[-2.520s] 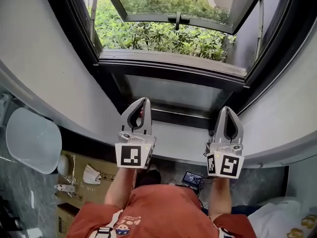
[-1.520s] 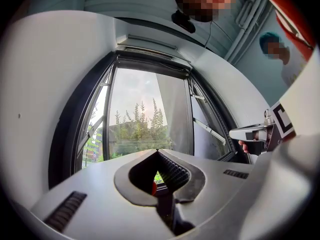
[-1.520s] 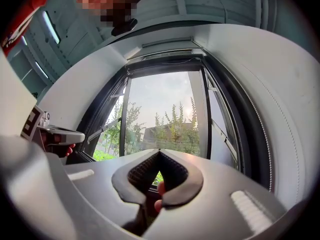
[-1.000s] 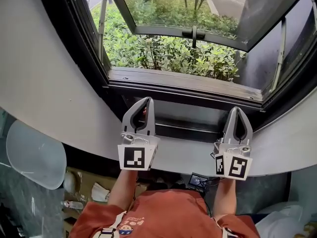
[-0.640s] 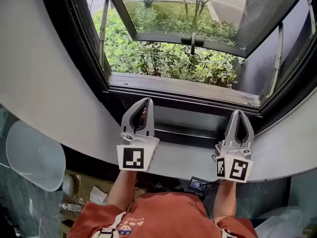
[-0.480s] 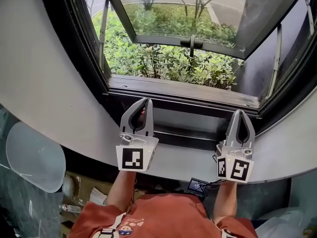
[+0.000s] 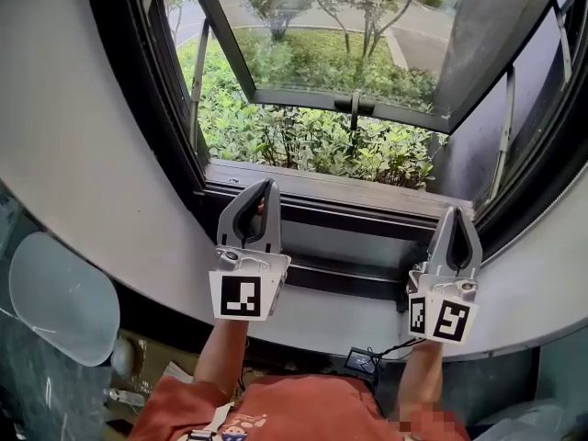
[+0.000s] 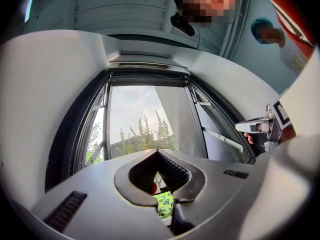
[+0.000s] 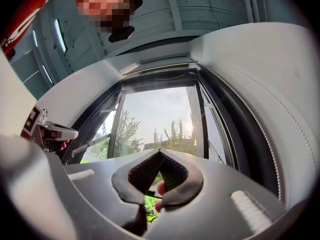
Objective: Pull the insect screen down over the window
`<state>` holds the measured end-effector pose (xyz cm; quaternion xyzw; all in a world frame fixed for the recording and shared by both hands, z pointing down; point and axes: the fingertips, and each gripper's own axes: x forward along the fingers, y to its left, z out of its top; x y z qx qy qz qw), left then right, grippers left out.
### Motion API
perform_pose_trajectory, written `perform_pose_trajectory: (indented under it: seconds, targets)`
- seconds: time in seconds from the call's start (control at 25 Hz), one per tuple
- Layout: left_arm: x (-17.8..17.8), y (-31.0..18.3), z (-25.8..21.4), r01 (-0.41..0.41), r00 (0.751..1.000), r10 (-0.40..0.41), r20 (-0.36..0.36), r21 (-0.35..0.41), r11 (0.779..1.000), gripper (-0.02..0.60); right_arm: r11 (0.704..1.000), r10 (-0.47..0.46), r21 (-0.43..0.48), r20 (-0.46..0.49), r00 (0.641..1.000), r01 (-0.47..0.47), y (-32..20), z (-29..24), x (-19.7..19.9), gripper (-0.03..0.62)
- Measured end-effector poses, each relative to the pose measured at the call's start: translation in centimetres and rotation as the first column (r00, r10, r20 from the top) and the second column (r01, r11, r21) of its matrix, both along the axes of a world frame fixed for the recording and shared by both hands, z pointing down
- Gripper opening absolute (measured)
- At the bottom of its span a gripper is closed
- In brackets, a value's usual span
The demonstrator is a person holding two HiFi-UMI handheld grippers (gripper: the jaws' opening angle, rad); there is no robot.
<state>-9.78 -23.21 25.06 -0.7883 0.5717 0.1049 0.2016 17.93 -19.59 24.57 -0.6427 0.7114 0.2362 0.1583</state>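
Reaching for the top of the window (image 7: pixel 165 108) was our judged step | left gripper (image 7: pixel 265 186) and right gripper (image 7: pixel 457 212) were both pinched closed, empty, near the sill (image 7: pixel 340 189) | insect screen was undrawn, apparently retracted in the top rail (image 8: pixel 147 66) | next called for parted jaws on its pull bar.

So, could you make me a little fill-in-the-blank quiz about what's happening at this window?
1. The jaws of the left gripper and the right gripper are both ___.
2. The window sash is swung ___, away from the room.
3. The bushes outside are ___ in colour.
Missing words: shut; open; green.
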Motion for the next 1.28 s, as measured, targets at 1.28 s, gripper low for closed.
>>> perform_pose_trajectory:
  seconds: [1.28]
  targets:
    - [-3.2, -0.6, -16.3, 0.044, 0.999, -0.036, -0.03, 0.328, 0.944, 0.006, 0.948, 0.066, 0.316, -0.096, 0.993, -0.033, 1.1, -17.0, 1.2, 0.009]
